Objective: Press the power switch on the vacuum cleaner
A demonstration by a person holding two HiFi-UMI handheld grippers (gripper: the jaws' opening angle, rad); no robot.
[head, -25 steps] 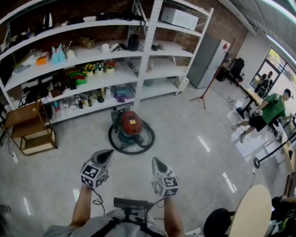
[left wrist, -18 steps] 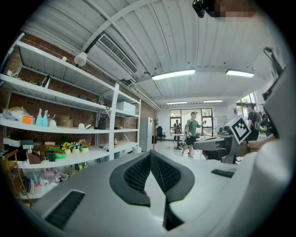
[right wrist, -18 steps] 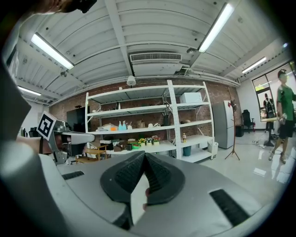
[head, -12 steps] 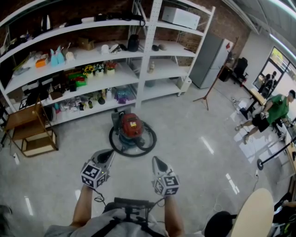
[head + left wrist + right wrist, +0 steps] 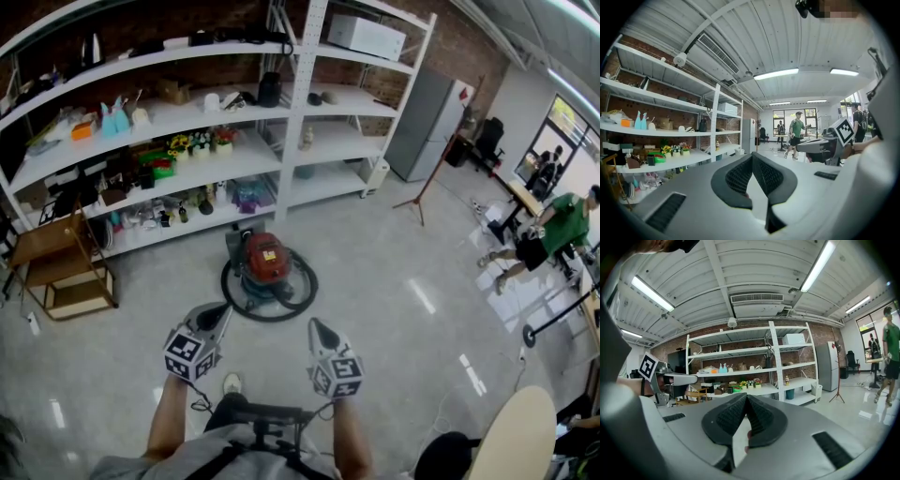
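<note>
Jaws pressed together at the tips and gripping nothing, the left hand-held gripper (image 5: 221,308) and right hand-held gripper (image 5: 314,324) hover low in the frame. They are well apart from the red vacuum cleaner (image 5: 265,259) at centre, ringed by its black hose (image 5: 270,317) on the floor (image 5: 394,281) before white shelves (image 5: 300,103). Its power switch is too small to make out.

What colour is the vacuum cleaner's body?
The vacuum cleaner is red on top, dark teal below; head view shows it best.
</note>
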